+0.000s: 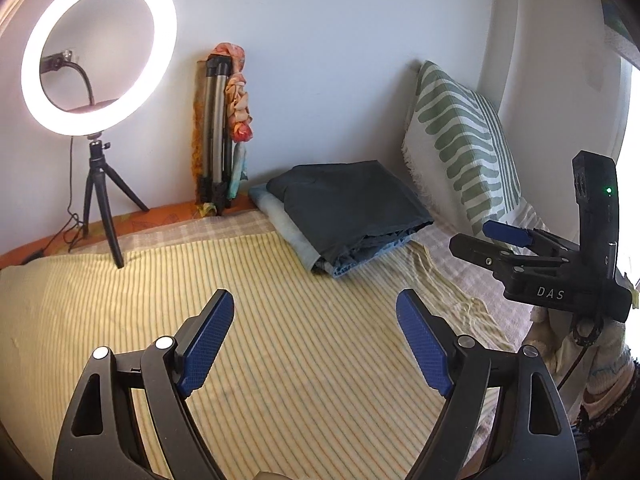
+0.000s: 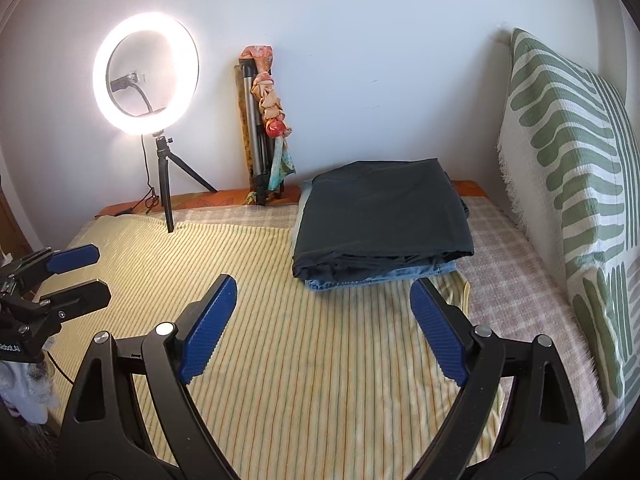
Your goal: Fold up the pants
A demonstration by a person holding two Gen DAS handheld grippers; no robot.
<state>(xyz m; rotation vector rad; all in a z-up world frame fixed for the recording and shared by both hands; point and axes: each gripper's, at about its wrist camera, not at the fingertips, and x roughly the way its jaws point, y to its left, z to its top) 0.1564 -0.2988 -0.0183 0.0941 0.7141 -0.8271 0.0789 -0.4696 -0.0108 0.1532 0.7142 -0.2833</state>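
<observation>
Both hand-held grippers, left [image 1: 315, 312] and right [image 2: 324, 300], hang spread and empty over the bed [image 2: 280, 320]. Folded pants [image 2: 380, 224] lie toward its far right corner; pinch one near-edge corner each and lift evenly.

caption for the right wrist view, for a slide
Open right gripper over striped yellow cloth, facing folded dark pants stacked on folded jeans.

jeans [image 2: 384, 276] mostly hidden under dark pants [image 2: 380, 220]

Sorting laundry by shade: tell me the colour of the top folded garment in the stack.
Dark charcoal grey folded garment, seen best in the right wrist view.
</observation>
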